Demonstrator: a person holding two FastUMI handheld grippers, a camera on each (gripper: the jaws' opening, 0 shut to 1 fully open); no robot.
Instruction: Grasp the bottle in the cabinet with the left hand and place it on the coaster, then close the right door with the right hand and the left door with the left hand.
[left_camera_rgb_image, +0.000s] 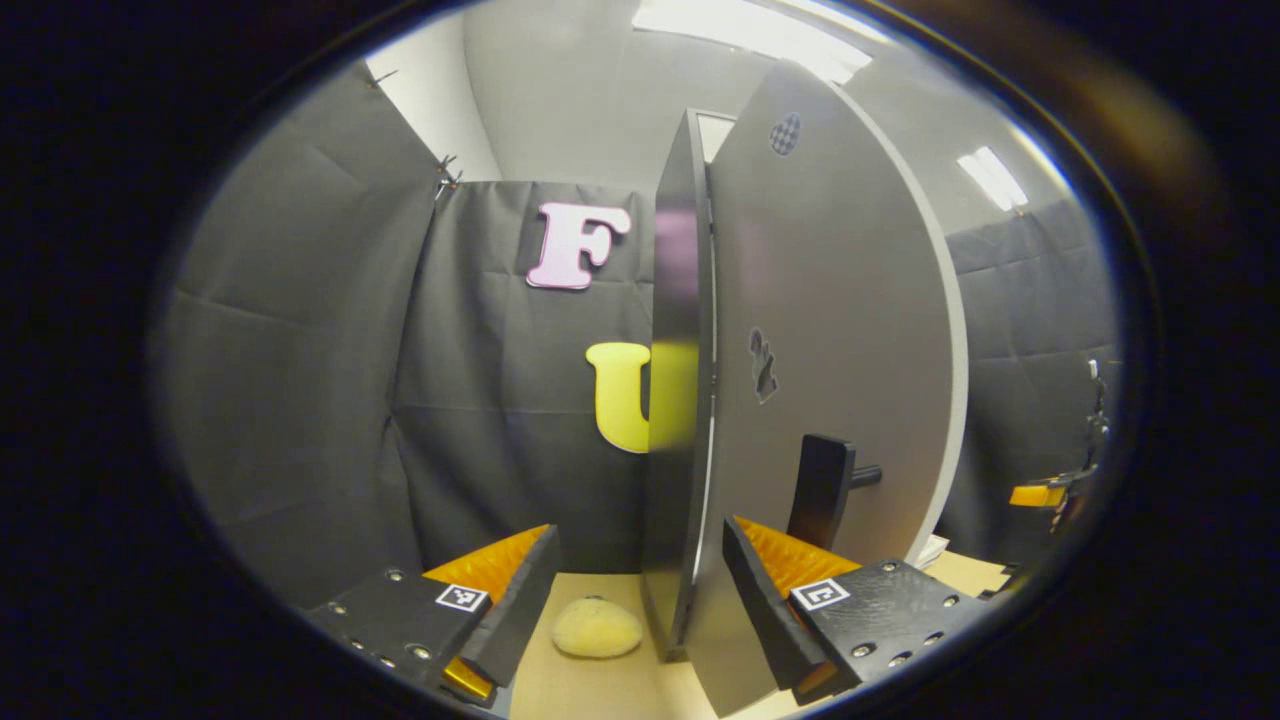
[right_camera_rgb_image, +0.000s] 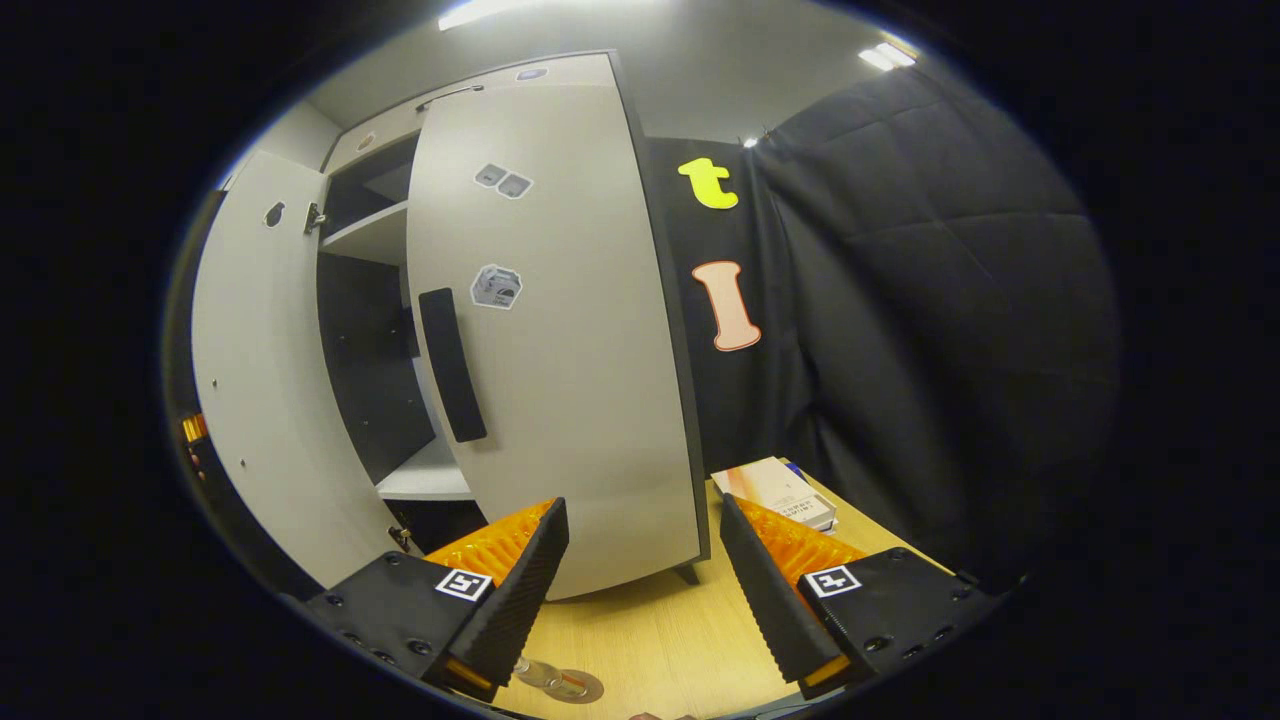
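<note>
While both tongs (left_camera_rgb_image: 625, 600) (right_camera_rgb_image: 640, 590) gape empty, door (right_camera_rgb_image: 560, 330) stickers unreadable.

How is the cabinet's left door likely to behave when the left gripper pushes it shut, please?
The left door looks like a stiff flat panel, so it should swing rather than flex. Its smooth face may let fingers slide; the handle offers a surer contact for the left gripper.

A staged recording booth rather than a lived-in room. Black cloth (right_camera_rgb_image: 930, 300) hangs in creased panels as walls, clipped at the corner, beneath a plain ceiling with fluorescent light panels (left_camera_rgb_image: 760, 30). A freestanding grey cabinet (right_camera_rgb_image: 380, 235) with black bar handles (right_camera_rgb_image: 452, 365) and small stickers stands on a light wooden tabletop (right_camera_rgb_image: 660, 630); printed square markers (right_camera_rgb_image: 466, 584) are fixed to the handheld tools.
</note>
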